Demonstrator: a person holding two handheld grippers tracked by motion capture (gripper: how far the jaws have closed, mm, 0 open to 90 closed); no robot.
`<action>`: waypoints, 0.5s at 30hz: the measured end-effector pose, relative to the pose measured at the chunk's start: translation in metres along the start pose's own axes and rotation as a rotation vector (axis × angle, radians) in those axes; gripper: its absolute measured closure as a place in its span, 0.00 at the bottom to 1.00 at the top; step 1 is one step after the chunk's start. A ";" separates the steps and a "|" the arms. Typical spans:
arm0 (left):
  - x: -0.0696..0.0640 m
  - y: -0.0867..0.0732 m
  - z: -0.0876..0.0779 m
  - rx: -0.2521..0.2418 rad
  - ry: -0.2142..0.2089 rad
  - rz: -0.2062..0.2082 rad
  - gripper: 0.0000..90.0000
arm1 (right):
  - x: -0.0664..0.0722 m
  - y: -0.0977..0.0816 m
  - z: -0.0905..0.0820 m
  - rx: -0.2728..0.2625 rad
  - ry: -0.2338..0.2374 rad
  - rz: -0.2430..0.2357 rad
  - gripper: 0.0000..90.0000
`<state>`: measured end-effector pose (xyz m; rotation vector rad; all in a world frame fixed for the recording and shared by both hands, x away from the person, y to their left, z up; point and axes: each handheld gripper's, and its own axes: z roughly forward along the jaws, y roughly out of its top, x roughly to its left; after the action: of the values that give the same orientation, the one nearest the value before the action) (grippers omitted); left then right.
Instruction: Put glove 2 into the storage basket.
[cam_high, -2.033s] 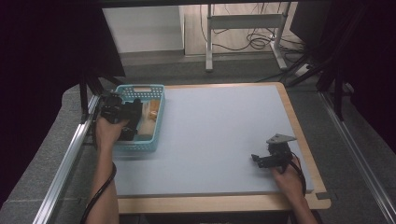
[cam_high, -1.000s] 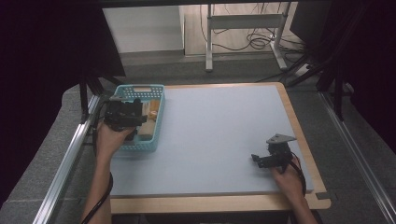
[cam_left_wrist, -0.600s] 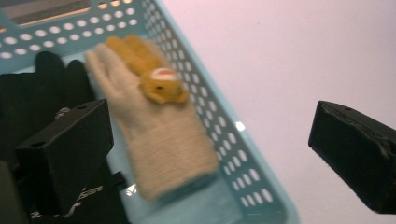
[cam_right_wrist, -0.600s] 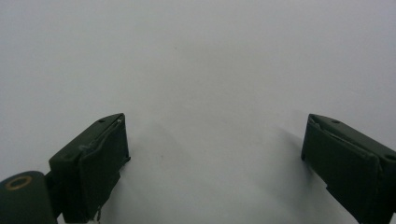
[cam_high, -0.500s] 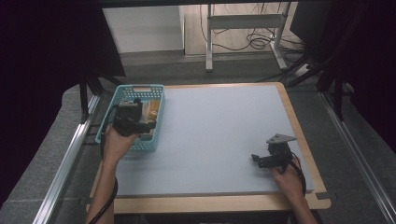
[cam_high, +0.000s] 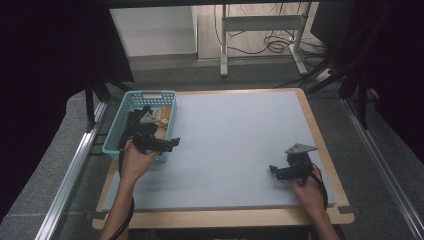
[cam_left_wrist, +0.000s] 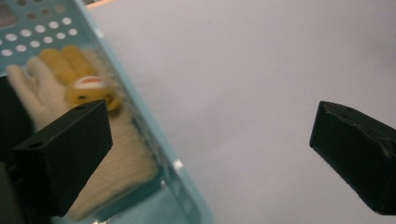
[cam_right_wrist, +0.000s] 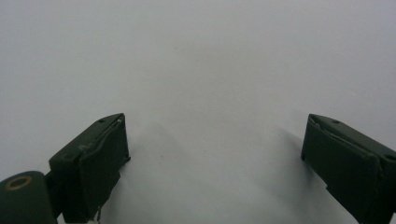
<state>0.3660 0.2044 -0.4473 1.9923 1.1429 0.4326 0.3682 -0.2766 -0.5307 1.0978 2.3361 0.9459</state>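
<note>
A light-blue perforated basket (cam_high: 150, 93) stands at the mat's far left. In it lies a cream and yellow plush toy (cam_high: 163, 116), seen close in the left gripper view as the plush toy (cam_left_wrist: 88, 88) behind the basket wall (cam_left_wrist: 140, 126). My left gripper (cam_high: 173, 142) hovers at the basket's near right corner, pointing right; its jaws stand wide apart and hold nothing (cam_left_wrist: 210, 154). My right gripper (cam_high: 274, 171) rests low over the mat near the front right, open and empty (cam_right_wrist: 215, 163).
The grey-blue mat (cam_high: 235, 135) covers a wooden table (cam_high: 320, 145) whose edge shows at the right and front. Metal rails (cam_high: 75, 165) run along both sides. A desk frame and cables (cam_high: 260, 45) stand on the floor beyond.
My left gripper has come back out of the basket toward the near right corner and turned to point right, with nothing in it. The right gripper has stayed put.
</note>
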 end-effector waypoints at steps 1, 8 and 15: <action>-0.004 0.000 0.000 0.000 -0.007 0.011 0.00 | 0.000 0.000 0.000 -0.001 0.000 0.001 0.08; -0.030 -0.001 0.005 -0.015 -0.049 0.073 0.00 | 0.000 0.000 0.000 -0.001 0.000 0.001 0.08; -0.056 -0.004 0.010 -0.033 -0.101 0.116 0.00 | 0.000 0.000 0.000 -0.001 0.000 0.000 0.08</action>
<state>0.3396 0.1539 -0.4518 2.0342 0.9552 0.4023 0.3682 -0.2764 -0.5306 1.0976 2.3356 0.9470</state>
